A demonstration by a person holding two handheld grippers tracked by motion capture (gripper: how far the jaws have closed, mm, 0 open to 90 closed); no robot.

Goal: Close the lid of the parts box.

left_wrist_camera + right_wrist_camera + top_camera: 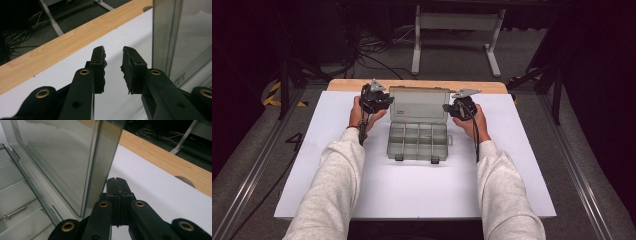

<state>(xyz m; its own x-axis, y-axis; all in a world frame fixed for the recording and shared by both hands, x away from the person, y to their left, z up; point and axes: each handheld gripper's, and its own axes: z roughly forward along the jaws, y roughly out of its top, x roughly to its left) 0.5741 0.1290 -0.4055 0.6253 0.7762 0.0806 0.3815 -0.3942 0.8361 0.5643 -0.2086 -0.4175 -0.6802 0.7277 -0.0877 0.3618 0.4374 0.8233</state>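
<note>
Clear plastic compartment box [418, 131] lid upright between claws; left claw [113, 53] slightly open, empty; right claw [116, 180] closed, empty, bracing lid edge.

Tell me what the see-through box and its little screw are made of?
The compartment box looks like clear, smoky plastic: you can see through its raised lid, and its edges shine. The screw in one compartment looks like shiny silvery metal, probably steel.

Bright table, dark surroundings, soft focus.
</note>
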